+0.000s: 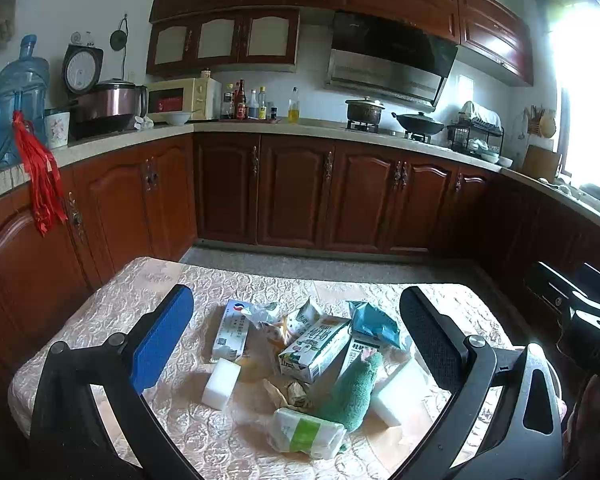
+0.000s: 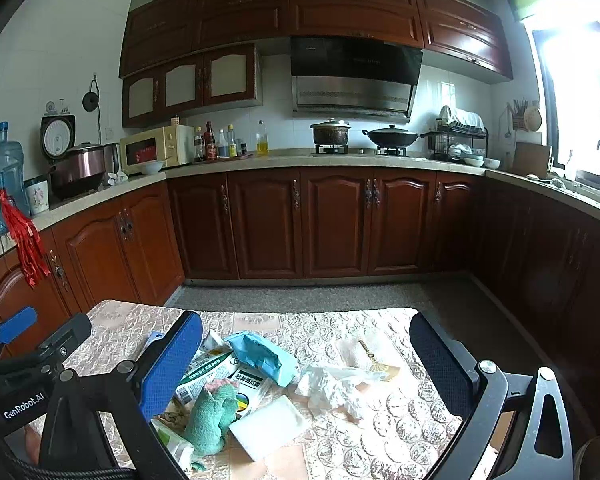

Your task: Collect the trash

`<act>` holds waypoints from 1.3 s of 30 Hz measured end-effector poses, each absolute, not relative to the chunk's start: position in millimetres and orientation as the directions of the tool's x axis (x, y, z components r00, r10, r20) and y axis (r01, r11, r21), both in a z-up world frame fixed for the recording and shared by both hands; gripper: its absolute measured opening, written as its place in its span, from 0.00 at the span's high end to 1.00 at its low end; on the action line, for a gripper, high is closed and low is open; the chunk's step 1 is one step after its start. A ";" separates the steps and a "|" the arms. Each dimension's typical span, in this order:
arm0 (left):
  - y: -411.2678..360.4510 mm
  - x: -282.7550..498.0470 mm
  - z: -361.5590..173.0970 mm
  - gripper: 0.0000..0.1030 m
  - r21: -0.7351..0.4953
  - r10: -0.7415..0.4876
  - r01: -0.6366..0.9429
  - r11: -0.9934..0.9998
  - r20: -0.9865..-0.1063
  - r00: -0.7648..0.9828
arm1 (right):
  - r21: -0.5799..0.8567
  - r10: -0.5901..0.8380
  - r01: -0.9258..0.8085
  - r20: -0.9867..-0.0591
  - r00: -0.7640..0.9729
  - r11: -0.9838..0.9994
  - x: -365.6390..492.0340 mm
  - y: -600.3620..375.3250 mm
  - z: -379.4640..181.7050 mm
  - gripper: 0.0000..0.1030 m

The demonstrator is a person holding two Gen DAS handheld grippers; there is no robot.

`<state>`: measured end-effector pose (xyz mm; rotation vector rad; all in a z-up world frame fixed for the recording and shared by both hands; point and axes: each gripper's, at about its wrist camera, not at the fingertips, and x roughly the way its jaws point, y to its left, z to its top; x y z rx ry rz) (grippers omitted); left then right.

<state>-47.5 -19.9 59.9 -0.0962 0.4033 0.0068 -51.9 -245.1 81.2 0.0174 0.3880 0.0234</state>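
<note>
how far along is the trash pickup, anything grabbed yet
Nothing looks collected. Both the left gripper and right gripper are open and empty above the table. Still lying there: the milk carton, teal wrapper, crumpled tissue, green cloth and white blocks. No bin is in view.

We see a yellow microwave (image 1: 184,98), a rice cooker (image 1: 106,106), a blue water jug (image 1: 18,96), a red tassel (image 1: 40,176), a lidded pot (image 2: 331,133) and a wok (image 2: 390,136) under the range hood (image 2: 352,78).
</note>
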 end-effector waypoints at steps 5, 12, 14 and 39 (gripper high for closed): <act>-19.7 -47.3 59.9 0.00 -0.091 -0.012 -0.026 0.995 -0.392 0.920 | 0.021 0.024 -0.018 -0.378 0.926 1.000 -51.6 -246.4 80.9 0.00; -19.7 -47.3 58.2 0.00 -0.092 -0.013 -0.025 0.995 -0.395 0.919 | 0.023 0.021 -0.013 -0.381 0.924 1.000 -49.6 -247.2 78.6 0.00; -19.9 -47.0 58.1 0.00 -0.090 -0.012 -0.026 0.996 -0.395 0.919 | 0.025 0.021 -0.012 -0.382 0.924 1.000 -48.9 -247.7 77.9 0.00; -23.8 -43.8 50.9 0.00 -0.062 -0.001 -0.027 0.998 -0.410 0.912 | 0.016 0.005 0.002 -0.424 0.906 1.000 -43.4 -251.2 72.7 0.00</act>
